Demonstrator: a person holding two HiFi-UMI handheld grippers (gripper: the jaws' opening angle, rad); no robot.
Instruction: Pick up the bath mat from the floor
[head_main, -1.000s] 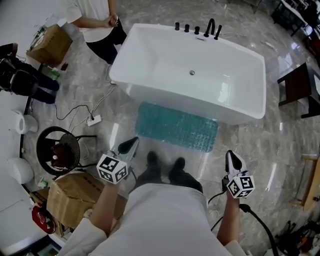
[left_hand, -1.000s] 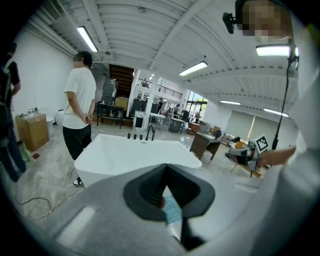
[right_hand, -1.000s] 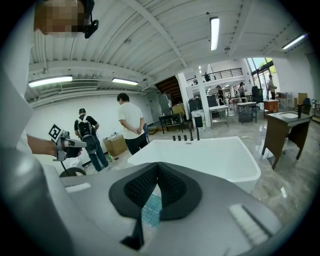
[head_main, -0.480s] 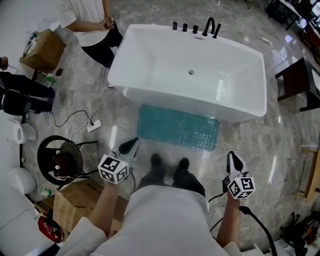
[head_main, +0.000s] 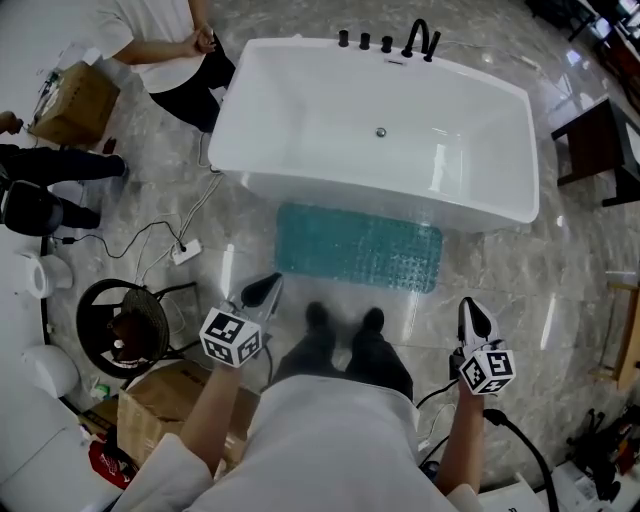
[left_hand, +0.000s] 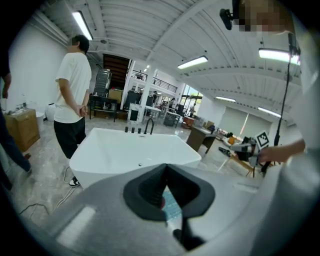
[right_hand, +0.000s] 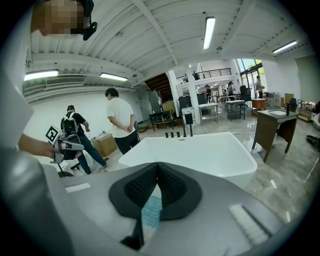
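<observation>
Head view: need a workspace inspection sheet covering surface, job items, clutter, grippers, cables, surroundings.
Surface: glossy marble floor, some glare.
Job's things: teal bath mat lying flat beside the white bathtub, untouched.
Clutter: cardboard boxes and a round black wire frame at left.
Grippers: left gripper and right gripper both shut, empty, short of the mat.
Cables: power strip with white cable left of the mat; black cable behind the right gripper.
Surroundings: bystander by the tub's far left corner; dark table at right.

bath mat (head_main: 358, 247) on floor, before bathtub (head_main: 375, 125)
</observation>
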